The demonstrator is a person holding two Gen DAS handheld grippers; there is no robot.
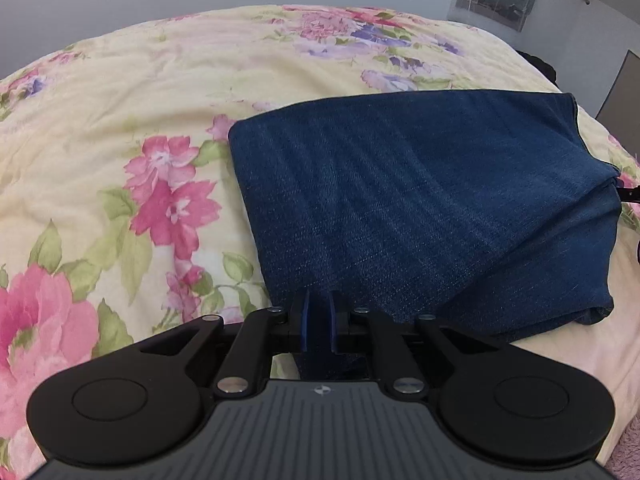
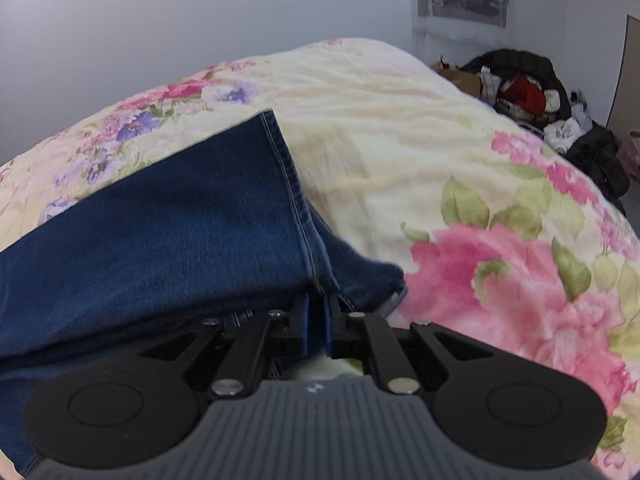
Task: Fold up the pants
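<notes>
Dark blue jeans [image 1: 420, 200] lie folded on a floral bedspread [image 1: 120, 120]. My left gripper [image 1: 319, 322] is shut on the near edge of the jeans, with denim pinched between its blue pads. In the right wrist view the jeans [image 2: 160, 232] stretch to the left, with a stitched hem edge running toward me. My right gripper [image 2: 316, 326] is shut on the denim at that seam. The right gripper's tip shows at the far right of the left wrist view [image 1: 630, 193], at the jeans' right edge.
The bedspread [image 2: 440, 160] is cream with pink and purple flowers and fills both views. A pile of dark clothes and a box [image 2: 528, 92] sit on the floor beyond the bed's right side. A grey wall stands behind the bed.
</notes>
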